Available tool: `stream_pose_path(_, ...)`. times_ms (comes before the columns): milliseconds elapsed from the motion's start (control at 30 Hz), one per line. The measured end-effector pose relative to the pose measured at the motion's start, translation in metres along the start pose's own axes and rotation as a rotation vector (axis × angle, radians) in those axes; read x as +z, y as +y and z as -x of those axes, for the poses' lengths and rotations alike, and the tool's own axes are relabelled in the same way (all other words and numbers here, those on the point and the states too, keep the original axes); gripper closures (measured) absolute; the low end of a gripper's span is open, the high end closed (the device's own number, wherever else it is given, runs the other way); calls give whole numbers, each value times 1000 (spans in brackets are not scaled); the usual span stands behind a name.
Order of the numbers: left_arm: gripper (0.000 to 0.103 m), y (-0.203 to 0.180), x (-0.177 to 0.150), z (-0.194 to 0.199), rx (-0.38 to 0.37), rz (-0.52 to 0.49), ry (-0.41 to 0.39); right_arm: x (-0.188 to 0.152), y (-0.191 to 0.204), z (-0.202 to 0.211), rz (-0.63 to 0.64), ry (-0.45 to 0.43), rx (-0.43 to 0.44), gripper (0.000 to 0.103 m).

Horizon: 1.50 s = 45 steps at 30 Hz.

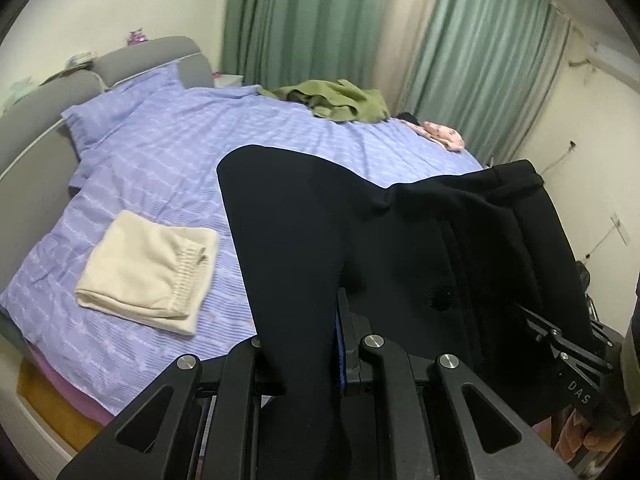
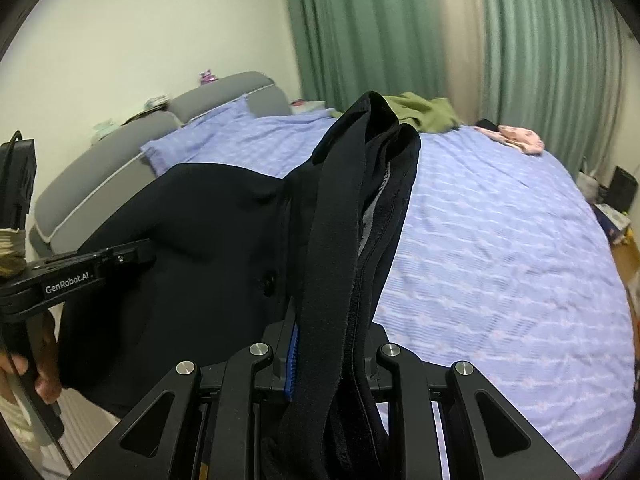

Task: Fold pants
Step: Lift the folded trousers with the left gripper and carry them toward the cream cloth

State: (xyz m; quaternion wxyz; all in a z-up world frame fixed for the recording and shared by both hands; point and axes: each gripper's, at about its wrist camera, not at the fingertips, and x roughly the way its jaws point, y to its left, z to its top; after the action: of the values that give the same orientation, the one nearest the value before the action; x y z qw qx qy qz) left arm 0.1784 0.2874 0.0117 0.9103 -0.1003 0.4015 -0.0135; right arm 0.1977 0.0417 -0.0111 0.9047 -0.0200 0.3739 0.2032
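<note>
While the black pants (image 1: 320,216) are hanging stretched above the bed (image 1: 168,152), the left gripper (image 1: 316,344) is clamping one edge and the right gripper (image 2: 332,352) is pinching the bunched waistband, right of the folded cream garment (image 1: 148,268).

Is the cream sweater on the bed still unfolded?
No. In the left wrist view the cream sweater lies as a neat folded rectangle on the purple bedspread, beside the black pants.
</note>
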Motion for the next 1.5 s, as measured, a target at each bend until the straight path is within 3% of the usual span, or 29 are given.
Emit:
stream_pose_path(167,88,53,10,-3,-10,31,-13,10,45,-16,36,-5,12,81)
stream_pose_path(300,88,108,25,-13,-19,-15,-6,19,84,-41,21,-7,3,81)
stream_pose_path(500,88,198,48,-33,-31,-62,71,25,165,-87,-45,51,-20,81)
stream_pose_path(833,88,322,58,-81,-7,-85,187,26,256,-177,-93,180,21,81)
stream_pose_path(1067,88,390,83,-144,-25,-109,206,37,278,-253,-129,233,82,81)
stream_pose_path(1333,88,425,109,-230,-34,-142,245,52,279,-345,-122,293,58,81)
stream_pose_path(1500,88,430,103,-278,-10,-193,303,46,275,-391,-106,362,18,81)
